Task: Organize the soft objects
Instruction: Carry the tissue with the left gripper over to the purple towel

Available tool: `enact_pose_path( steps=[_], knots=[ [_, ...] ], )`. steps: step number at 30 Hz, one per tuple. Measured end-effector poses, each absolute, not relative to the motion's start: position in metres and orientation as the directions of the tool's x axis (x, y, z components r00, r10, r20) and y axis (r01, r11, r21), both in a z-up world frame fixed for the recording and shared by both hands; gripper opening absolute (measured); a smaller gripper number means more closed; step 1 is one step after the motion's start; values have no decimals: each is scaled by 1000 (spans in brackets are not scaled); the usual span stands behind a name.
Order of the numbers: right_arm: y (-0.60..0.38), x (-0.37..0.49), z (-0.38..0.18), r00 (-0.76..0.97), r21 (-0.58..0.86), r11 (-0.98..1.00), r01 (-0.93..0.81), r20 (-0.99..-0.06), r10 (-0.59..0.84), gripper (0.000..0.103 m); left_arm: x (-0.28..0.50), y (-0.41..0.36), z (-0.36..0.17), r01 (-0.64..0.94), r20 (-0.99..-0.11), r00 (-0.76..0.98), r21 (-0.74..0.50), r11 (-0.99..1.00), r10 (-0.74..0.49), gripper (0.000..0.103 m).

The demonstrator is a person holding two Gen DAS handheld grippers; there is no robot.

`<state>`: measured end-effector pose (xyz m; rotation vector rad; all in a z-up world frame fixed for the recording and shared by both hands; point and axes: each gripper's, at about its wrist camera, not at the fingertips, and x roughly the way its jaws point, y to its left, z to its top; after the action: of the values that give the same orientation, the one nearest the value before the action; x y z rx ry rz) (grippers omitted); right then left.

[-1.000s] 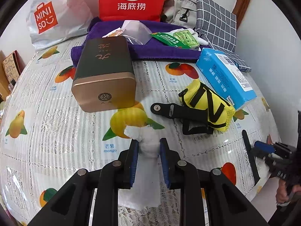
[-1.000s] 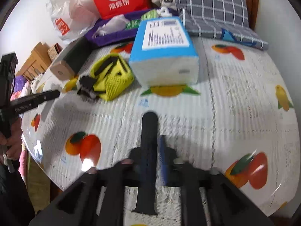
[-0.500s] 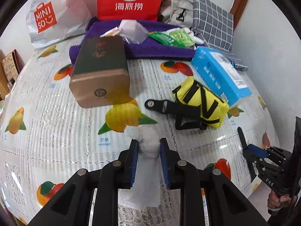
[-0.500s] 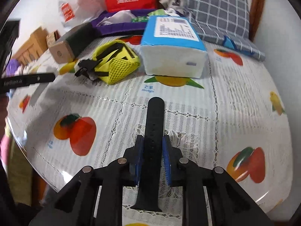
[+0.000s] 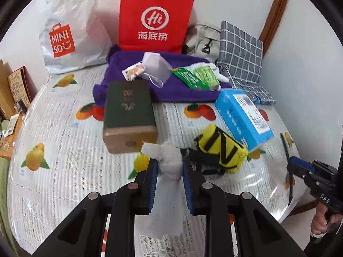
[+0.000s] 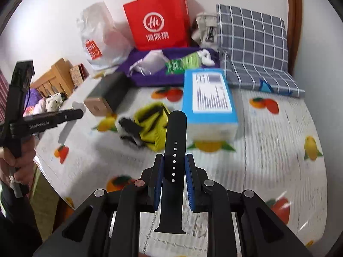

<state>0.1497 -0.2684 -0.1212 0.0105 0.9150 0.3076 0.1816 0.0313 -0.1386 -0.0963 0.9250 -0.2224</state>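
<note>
While the table (image 5: 64, 171) with its fruit-print cloth fills most of both views, the grey checked cushion (image 6: 253, 42) leans at the upper right of the right wrist frame and the red paper bag (image 5: 154, 19) stands at the top centre of the left wrist frame, with a white Miniso bag (image 5: 66, 38) to its left. Below the red bag a purple towel (image 5: 184, 90) lies spread, carrying small packets. A dark green box (image 5: 128, 113) with a gold end sits at centre frame, and a blue tissue pack (image 5: 242, 115) lies to the right, with a yellow mesh pouch (image 5: 223, 150) touching its lower corner. At lower centre of the left wrist frame, the left tongs (image 5: 169, 171) are clenched on a crumpled white cloth (image 5: 169, 184), held above the table. At lower centre of the right wrist frame, the right tongs (image 6: 174, 171) grasp a black watch strap (image 6: 174, 150), its rounded end pointing up toward the tissue pack.
</note>
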Motion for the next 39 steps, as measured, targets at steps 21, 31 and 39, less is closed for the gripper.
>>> enact_pose_path(
  steps=[21,31,39],
  knots=[
    [-251,250,-67,653,135,956,-261,-704,278,20,261,63,-100,50,-759,626,-191,980,-180,22],
    [-239,303,-61,663,144,952,-270,-689,293,20,303,61,-95,32,-767,622,-178,983,-159,22],
    [-225,339,-63,662,133,949,-285,-689,295,20,337,62,-95,27,-771,616,-184,983,-161,22]
  ],
)
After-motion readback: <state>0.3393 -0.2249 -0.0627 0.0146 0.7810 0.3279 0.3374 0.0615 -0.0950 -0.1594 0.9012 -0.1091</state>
